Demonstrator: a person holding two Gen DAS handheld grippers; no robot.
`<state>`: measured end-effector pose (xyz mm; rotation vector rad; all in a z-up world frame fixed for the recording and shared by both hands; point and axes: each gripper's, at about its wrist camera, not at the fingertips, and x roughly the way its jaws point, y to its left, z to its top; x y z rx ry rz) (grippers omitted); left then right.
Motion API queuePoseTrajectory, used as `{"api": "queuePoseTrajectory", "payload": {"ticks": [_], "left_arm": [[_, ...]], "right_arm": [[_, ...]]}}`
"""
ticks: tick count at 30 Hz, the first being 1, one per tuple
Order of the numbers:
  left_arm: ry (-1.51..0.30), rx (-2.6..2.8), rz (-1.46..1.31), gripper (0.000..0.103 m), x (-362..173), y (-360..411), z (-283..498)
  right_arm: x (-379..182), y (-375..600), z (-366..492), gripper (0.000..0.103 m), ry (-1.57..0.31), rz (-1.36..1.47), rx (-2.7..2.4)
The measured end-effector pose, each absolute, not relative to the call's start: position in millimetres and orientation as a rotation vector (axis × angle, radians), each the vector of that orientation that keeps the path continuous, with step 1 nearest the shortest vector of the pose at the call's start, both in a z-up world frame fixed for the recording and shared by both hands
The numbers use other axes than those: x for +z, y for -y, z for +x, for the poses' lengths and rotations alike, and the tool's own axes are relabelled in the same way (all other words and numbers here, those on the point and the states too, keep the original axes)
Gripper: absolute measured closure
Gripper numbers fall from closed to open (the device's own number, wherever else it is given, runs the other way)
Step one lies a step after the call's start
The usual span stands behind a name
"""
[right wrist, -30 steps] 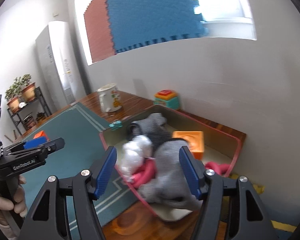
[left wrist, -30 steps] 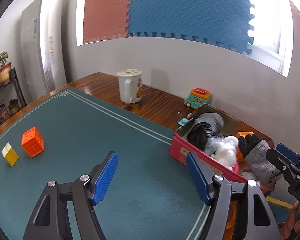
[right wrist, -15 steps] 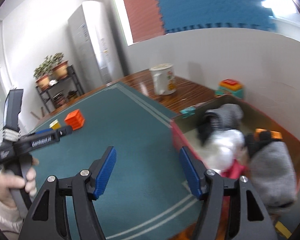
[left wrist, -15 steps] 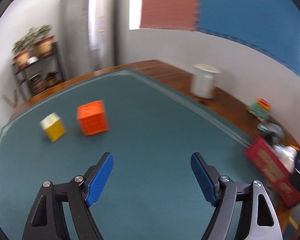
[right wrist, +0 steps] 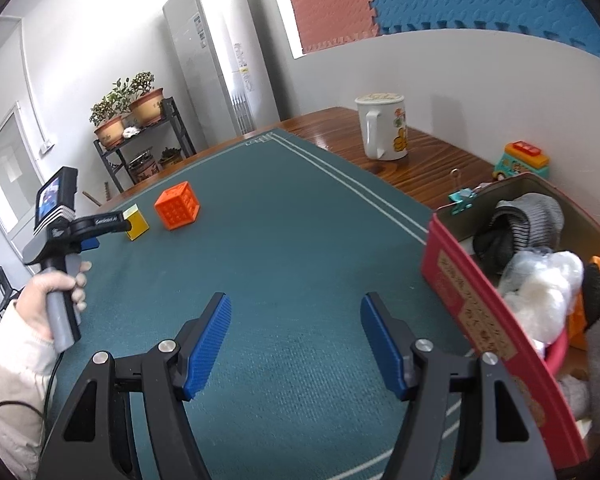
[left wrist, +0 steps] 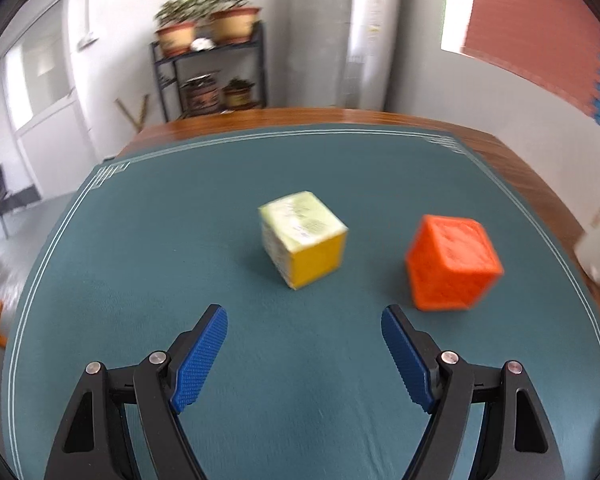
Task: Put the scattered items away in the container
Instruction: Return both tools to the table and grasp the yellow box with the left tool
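1. With its blue pads spread wide and nothing held between them, the left claw (left wrist: 304,354) is aimed across the green mat (left wrist: 140,280) at two cubes left lying on the table (left wrist: 540,176).
2. Just ahead of that gap, a yellow cube (left wrist: 304,240) is seen sitting corner-on, near the claw but untouched.
3. Off to its right, apart from it, an orange cube (left wrist: 452,264) is found, lying just beyond the right-hand pad.
4. Over on the other side, the right claw (right wrist: 296,344) is likewise held spread and empty above the mat, with the red container (right wrist: 484,320) close at its right.
5. Inside that container a grey sock, a white plastic bundle and a dark glove are already piled, so the job is judged well advanced, with two cubes outstanding.
6. The step in hand is judged to be the approach to the yellow cube.
7. For the next move, the left claw would need to be lowered, squared to two flat faces rather than corners, and pressed together only once the cube is centred.
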<state>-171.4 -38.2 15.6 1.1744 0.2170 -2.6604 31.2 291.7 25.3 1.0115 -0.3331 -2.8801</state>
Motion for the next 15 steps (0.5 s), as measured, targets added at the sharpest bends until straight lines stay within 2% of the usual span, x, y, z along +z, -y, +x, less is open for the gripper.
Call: {"api": "queuePoseTrajectory", "payload": {"ticks": [8, 15], "left_arm": [[-0.169, -2.581, 1.156, 0.022, -5.9, 35.4, -210.4], [-0.232, -2.491, 1.151, 0.022, -21.5, 49.0, -238.1]], "right_arm": [[14.3, -288.0, 17.3, 0.032, 0.334, 1.063, -2.849], [8.8, -282.3, 8.5, 0.032, 0.295, 1.097, -2.843]]}}
